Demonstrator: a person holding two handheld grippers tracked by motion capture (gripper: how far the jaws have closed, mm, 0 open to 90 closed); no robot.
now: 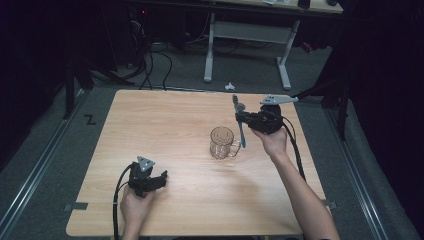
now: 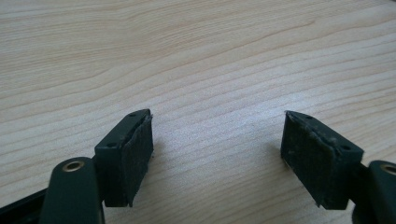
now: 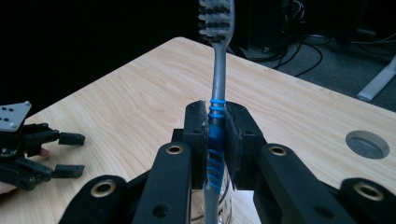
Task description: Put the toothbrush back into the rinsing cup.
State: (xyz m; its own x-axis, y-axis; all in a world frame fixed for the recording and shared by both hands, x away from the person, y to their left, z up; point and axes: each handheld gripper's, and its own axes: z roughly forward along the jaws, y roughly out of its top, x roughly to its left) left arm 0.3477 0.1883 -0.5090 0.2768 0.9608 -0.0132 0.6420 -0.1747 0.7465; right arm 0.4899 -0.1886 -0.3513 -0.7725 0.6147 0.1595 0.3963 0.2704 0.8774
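A clear glass mug [image 1: 221, 142] stands upright right of the middle of the wooden table [image 1: 165, 125]. Just right of it and higher, my right gripper [image 1: 241, 119] is shut on a blue and grey toothbrush [image 1: 242, 137]. The bristle head points to the far side and the blue handle end hangs beside the mug's handle. In the right gripper view the pads [image 3: 198, 126] clamp the toothbrush [image 3: 218, 70] at its ribbed blue grip, head upward. My left gripper [image 1: 161, 179] rests low near the front left, open, with bare wood between its pads [image 2: 135, 154].
A round hole [image 3: 367, 143] is cut in the tabletop near one edge. Beyond the table's far edge stand a white-legged desk [image 1: 285, 60] and floor cables [image 1: 155, 60], and a small white object [image 1: 229, 86] lies on the carpet.
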